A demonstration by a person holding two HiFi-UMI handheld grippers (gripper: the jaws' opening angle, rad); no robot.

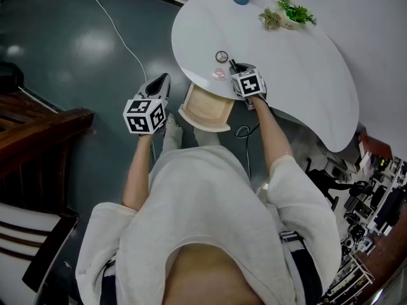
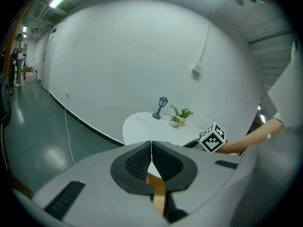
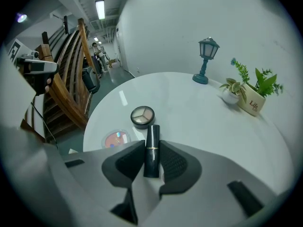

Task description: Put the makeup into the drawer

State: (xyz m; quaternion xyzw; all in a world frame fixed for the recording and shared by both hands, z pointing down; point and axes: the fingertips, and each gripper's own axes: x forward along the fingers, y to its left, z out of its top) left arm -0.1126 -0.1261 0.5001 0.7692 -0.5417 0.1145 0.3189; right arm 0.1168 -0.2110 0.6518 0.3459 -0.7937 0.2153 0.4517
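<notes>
The right hand-held gripper (image 3: 152, 149) points steeply down at the near edge of the bench (image 1: 305, 62), and its pads are pressed on either side of the lipstick (image 3: 152, 135); the dark tube lies lengthwise between the jaws, so the grip takes it across its narrow width, which looks the surest hold on something that could roll. The drawer (image 1: 205, 107) stands pulled out under that same edge, just beside the lipstick, so the carry should be short; it looks bare inside (nothing is in it so far as the head view shows).

The left hand-held gripper (image 2: 151, 150) is closed on nothing, its pads meeting; it hangs off the bench over the floor, beside the drawer, probably just kept clear.

Just beyond the lipstick's tip lies a round compact (image 3: 142, 116), and to its left a pink blush (image 3: 115, 139); both sit near enough to be nudged if the tube is dragged rather than lifted. The lamp (image 3: 207, 60) and plant (image 3: 251, 96) stand well apart at the far side; a cable (image 1: 114, 27) runs over the floor, and wooden stairs (image 1: 32, 126) lie off to the left, neither in the path.
</notes>
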